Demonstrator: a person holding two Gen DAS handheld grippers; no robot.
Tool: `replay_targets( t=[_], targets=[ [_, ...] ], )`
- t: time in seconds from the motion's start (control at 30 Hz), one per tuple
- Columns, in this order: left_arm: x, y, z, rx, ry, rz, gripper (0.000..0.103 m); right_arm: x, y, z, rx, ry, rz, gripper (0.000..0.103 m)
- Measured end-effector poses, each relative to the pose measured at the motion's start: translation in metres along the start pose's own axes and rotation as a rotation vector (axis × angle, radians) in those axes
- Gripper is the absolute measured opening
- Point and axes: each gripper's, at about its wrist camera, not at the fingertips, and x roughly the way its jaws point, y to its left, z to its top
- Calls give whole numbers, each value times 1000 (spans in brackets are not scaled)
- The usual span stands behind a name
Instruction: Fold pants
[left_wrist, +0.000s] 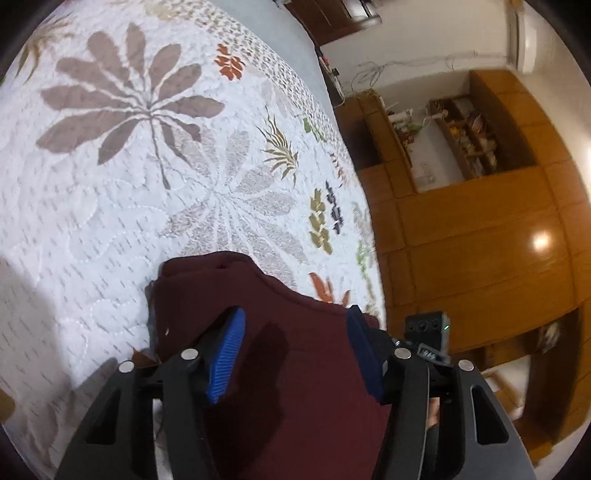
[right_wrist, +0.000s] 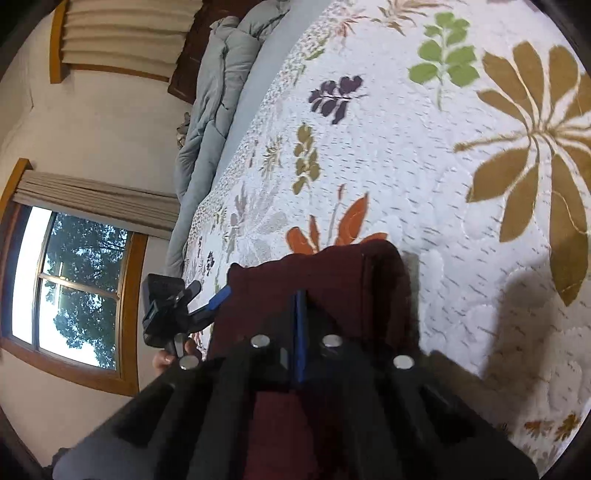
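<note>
Dark maroon pants lie bunched on the floral bedspread, their far edge rounded. My left gripper stands open over them, and the cloth spreads between its blue pads without being pressed. In the right wrist view the same pants lie under my right gripper. Its blue pads are closed together into a thin line. No cloth shows between them. The left gripper appears at the pants' left edge, held by a hand.
The bed's edge runs close on the right, with wooden cabinets beyond it. A grey duvet is piled along the far side near a window. White quilt stretches ahead of the pants.
</note>
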Motion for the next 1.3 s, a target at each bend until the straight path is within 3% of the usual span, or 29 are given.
replay_targets(
  t=[0.07, 0.1, 0.2, 0.3, 0.43, 0.5, 0.53, 0.57, 0.6, 0.77, 0.87, 0.9, 0.93, 1.0, 1.23, 1.3],
  targets=[
    [-11, -7, -4, 10, -21, 18, 59, -11, 9, -5, -14, -32, 8, 21],
    [-18, -14, -9, 36, -27, 31, 59, -17, 12, -7, -23, -44, 12, 33],
    [-39, -42, -39, 139, -27, 1, 60, -34, 37, -35, -101, -36, 46, 36],
    [-50, -52, -79, 176, 1, -70, 60, -41, 59, -73, -173, 15, 93, 37],
    [-37, -51, -123, 257, 42, 13, 60, -33, 60, -105, -196, 66, 104, 38],
    [-31, -46, -134, 284, 39, 64, 59, -24, 44, -110, -158, 87, 66, 29],
    [-29, -43, -136, 292, 36, 76, 59, -22, 37, -111, -143, 92, 53, 13],
    [-30, -41, -137, 287, 28, 72, 59, -24, 29, -113, -131, 97, 41, 4],
    [-30, -39, -138, 283, 21, 66, 59, -24, 21, -113, -118, 95, 35, 0],
    [-31, -30, -142, 279, 8, 62, 53, -26, 6, -112, -82, 109, 65, 0],
    [-36, -49, -148, 337, 2, 152, 53, -28, 16, -106, -107, 130, 23, 0],
    [-37, -60, -150, 380, -3, 213, 53, -31, 22, -102, -118, 127, 10, 6],
    [-40, -77, -152, 448, -21, 283, 54, -36, 33, -96, -138, 116, 0, 20],
    [-44, -100, -153, 537, -52, 347, 55, -43, 51, -77, -168, 74, -5, 32],
    [-42, -125, -133, 606, -67, 431, 57, -9, 42, -8, -104, 32, 4, 33],
    [-40, -124, -128, 612, -63, 445, 57, -1, 26, 1, -71, 45, -18, 22]
  ],
)
